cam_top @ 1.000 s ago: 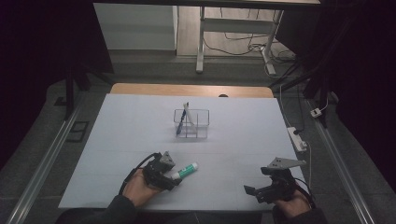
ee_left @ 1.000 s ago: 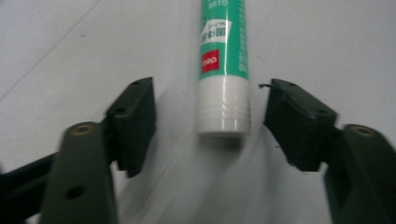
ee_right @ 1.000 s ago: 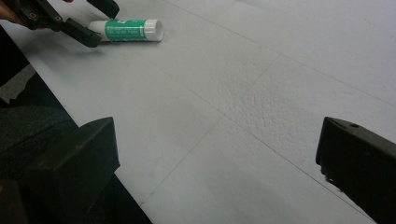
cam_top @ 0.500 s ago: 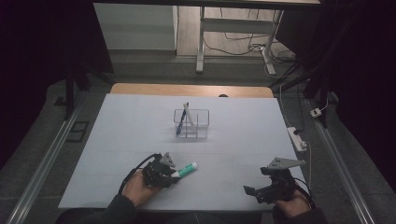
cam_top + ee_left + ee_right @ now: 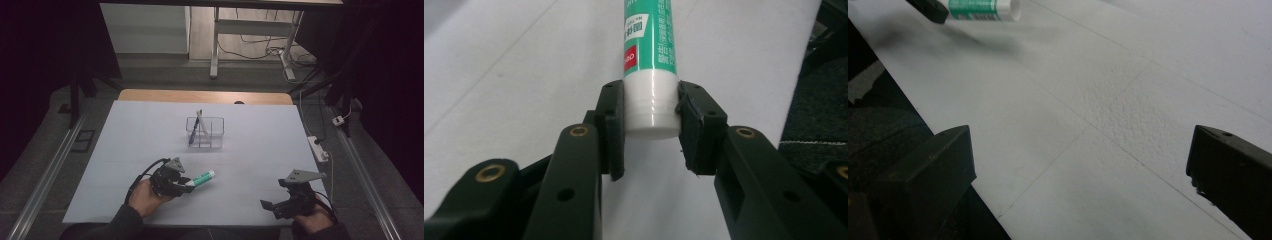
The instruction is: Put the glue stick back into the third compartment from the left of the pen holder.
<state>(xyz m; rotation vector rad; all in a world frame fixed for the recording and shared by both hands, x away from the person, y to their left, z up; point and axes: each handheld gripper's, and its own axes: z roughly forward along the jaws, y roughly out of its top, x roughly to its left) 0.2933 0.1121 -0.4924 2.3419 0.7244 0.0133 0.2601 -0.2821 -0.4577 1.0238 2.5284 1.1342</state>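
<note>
Green and white, one glue stick (image 5: pixel 650 65) is lying between the left gripper's (image 5: pixel 651 131) two black jaws, whose pads are pressing on either side of its white end; these jaws have just been closing on it. Beyond the jaws the tube is stretching away across the pale table sheet (image 5: pixel 514 75). From the high view, the left gripper (image 5: pixel 183 185) is sitting low at the near edge with the stick (image 5: pixel 204 177) poking out ahead of it toward the right, and one clear organiser box (image 5: pixel 205 132) is standing well ahead of the jaws, with one dark pen (image 5: pixel 196 126) leaning inside it. The left gripper view is showing the printed label and the ribbed white end, which the high view is leaving too small to read. The right gripper (image 5: pixel 1080 165) is holding its two jaws spread wide over bare textured sheet, nothing between them; far ahead of them its view is catching the stick's (image 5: pixel 983 8) far end. In the high view the right gripper (image 5: pixel 274 207) is resting well apart from the left one
</note>
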